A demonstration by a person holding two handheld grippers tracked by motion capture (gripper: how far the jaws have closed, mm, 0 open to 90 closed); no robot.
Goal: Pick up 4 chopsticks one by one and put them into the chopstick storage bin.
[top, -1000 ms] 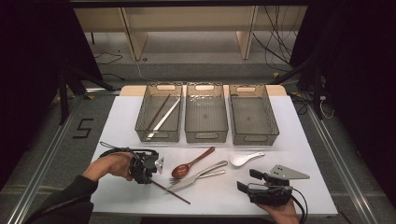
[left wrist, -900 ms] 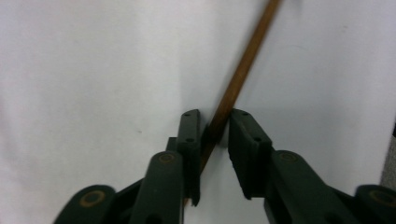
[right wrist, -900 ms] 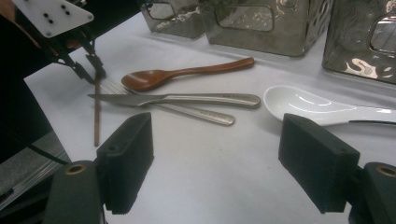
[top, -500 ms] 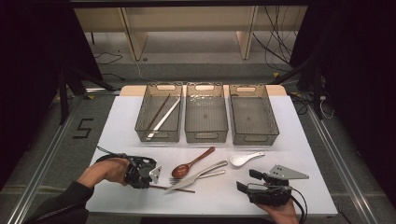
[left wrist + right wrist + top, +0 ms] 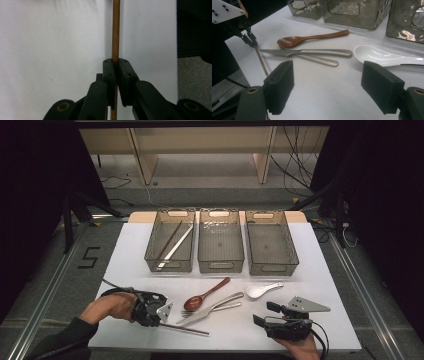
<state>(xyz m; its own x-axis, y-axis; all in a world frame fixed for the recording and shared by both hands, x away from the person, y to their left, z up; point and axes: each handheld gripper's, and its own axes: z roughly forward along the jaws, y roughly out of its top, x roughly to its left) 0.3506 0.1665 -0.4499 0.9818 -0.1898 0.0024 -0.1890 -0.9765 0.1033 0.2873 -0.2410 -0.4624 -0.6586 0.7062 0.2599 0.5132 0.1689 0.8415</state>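
One chopstick (image 5: 115, 30) lies flat on bench (image 5: 320, 285), near front edge; left claw (image 5: 116, 65) has just been closing, now pinching it. Thin round stick may roll or pivot in grip, sag, drop on lifting. Right claw (image 5: 332, 87) gapes wide, empty.

Chopstick (image 5: 115, 32): both ends cut off by frame in left gripper view. White spoon (image 5: 384, 58) handle runs off right edge.

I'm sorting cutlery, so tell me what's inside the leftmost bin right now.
The leftmost bin holds a brown chopstick and a silvery utensil, lying diagonally side by side. Its near wall blurs their lower ends, so anything smaller there can't be made out.
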